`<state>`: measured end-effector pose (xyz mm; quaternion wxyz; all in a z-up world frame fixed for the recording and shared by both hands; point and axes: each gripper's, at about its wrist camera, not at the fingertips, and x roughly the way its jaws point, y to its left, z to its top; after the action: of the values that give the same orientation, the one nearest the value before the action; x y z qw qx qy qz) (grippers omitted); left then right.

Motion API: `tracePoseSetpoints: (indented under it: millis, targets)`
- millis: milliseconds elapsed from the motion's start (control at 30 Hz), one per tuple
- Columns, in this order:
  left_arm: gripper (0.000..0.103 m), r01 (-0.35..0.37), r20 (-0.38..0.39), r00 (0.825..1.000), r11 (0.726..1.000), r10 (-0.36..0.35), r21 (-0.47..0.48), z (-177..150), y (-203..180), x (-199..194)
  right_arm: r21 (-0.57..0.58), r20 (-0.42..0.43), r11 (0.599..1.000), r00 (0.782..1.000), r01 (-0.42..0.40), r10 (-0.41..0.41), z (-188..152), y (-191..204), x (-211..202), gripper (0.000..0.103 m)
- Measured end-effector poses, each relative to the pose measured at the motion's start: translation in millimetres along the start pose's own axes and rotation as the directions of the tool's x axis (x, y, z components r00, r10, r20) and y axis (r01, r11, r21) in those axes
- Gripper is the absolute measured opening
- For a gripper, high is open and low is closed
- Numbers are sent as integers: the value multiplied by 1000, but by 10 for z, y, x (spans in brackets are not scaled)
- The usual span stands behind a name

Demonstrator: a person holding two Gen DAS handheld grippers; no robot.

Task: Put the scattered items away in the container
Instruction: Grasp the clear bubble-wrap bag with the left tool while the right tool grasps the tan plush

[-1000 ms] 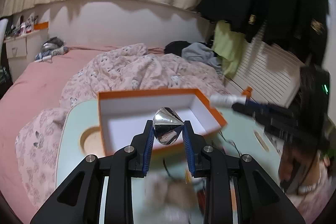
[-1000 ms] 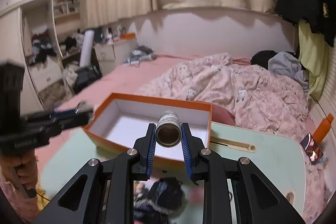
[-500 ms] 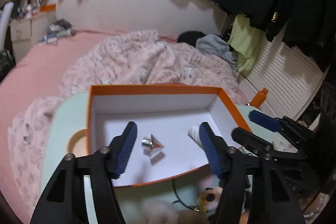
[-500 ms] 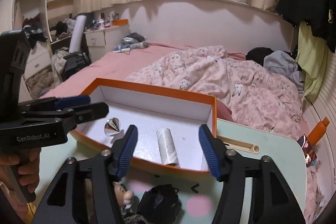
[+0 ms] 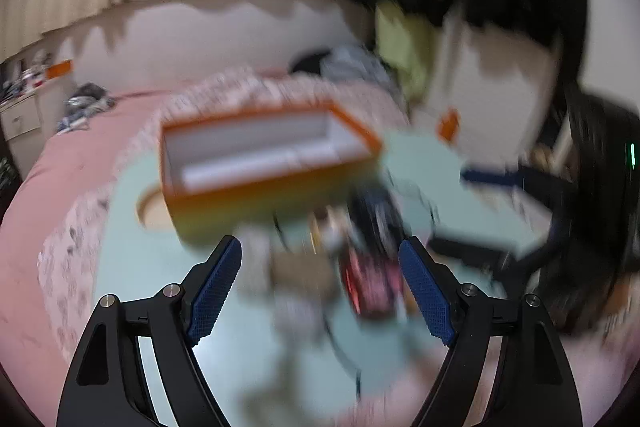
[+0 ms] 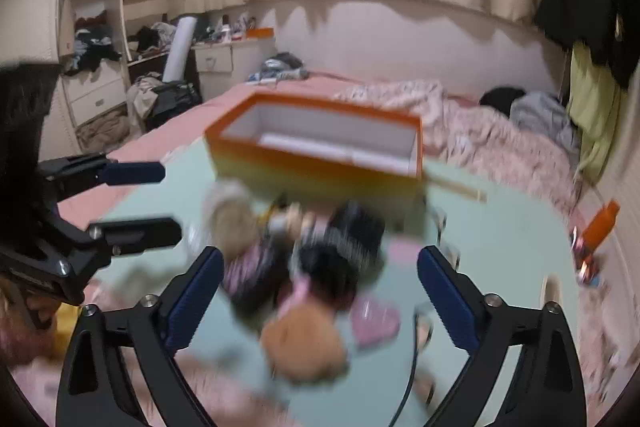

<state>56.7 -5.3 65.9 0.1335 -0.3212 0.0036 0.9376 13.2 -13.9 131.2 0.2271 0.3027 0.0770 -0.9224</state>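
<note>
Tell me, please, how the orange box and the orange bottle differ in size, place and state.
The orange box is far larger than the orange bottle. The box stands on the green table behind the pile of items, while the bottle lies off the table's right edge, on the bed. The box is open-topped with white inner walls; the bottle looks closed, though it is blurred. Both are orange.

One orange box on the desk. One blurred pile of loose items just in front of the box, count unreadable. One orange bottle right of the box.
</note>
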Motion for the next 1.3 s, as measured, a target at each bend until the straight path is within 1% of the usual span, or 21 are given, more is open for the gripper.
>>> tracePoseSetpoints:
  millis: [33, 100, 133, 200, 267, 300, 367, 433, 467, 533, 633, 800, 900, 1067, 1167, 1233, 1267, 1300]
  targets:
    - [81, -21, -16, 1000, 1000, 21, 6, -137, -21, -4, -1, -22, 1000, 1000, -15, 15, -89, 11, -9, 99]
    - [81, -44, -40, 998, 999, 44, 9, -335, -31, 27, -10, -101, 999, 994, -46, 44, -279, 39, 15, 99]
    - [81, -49, -57, 997, 999, 50, 7, -398, -18, 68, -7, -131, 999, 991, -43, 42, -346, 37, 37, 99]
    - [81, -61, -89, 994, 998, 58, -22, -471, 28, 168, 6, -176, 1000, 984, -9, 10, -484, 33, 93, 99]
    - [81, -61, -111, 992, 996, 53, -70, -506, 93, 265, 36, -190, 999, 982, -9, 16, -553, -17, 122, 99]
    - [81, -67, -104, 993, 995, 59, -78, -510, 104, 282, 61, -195, 998, 981, -12, 23, -574, -55, 140, 99]
    - [81, -113, -91, 990, 991, 106, -72, -507, 99, 292, 99, -221, 995, 975, 6, 16, -600, -115, 201, 99]
    - [83, -147, -87, 986, 987, 142, -59, -518, 76, 319, 124, -253, 992, 967, 15, 17, -631, -152, 263, 103]
    - [83, -168, -80, 983, 985, 164, -43, -532, 41, 331, 124, -253, 992, 967, 28, 5, -628, -167, 270, 103]
    - [91, -202, -62, 978, 979, 201, -10, -572, -20, 352, 115, -266, 992, 964, 45, -12, -628, -155, 281, 103]
    - [92, -196, -48, 980, 980, 195, -14, -584, -27, 370, 102, -275, 993, 961, 54, -24, -645, -117, 290, 103]
    - [92, -200, -33, 979, 980, 199, -15, -569, -27, 409, 103, -276, 994, 961, 46, -16, -635, -148, 290, 103]
    - [92, -202, -29, 979, 979, 201, -20, -569, -10, 426, 88, -286, 994, 958, 61, -34, -620, -127, 309, 103]
    - [94, -198, -20, 980, 980, 197, -24, -597, -3, 433, 92, -267, 993, 962, 79, -52, -640, -117, 287, 103]
    - [94, -196, -15, 981, 980, 195, -31, -604, 1, 422, 113, -253, 990, 966, 89, -58, -636, -141, 280, 103]
    - [94, -166, 2, 986, 985, 167, -53, -616, 40, 375, 141, -231, 986, 972, 86, -52, -637, -181, 243, 98]
    - [94, -148, 4, 989, 987, 148, -60, -608, 66, 354, 146, -222, 986, 974, 82, -48, -630, -188, 224, 89]
    - [94, -134, 9, 991, 989, 135, -64, -593, 93, 328, 149, -213, 986, 976, 75, -42, -618, -192, 206, 84]
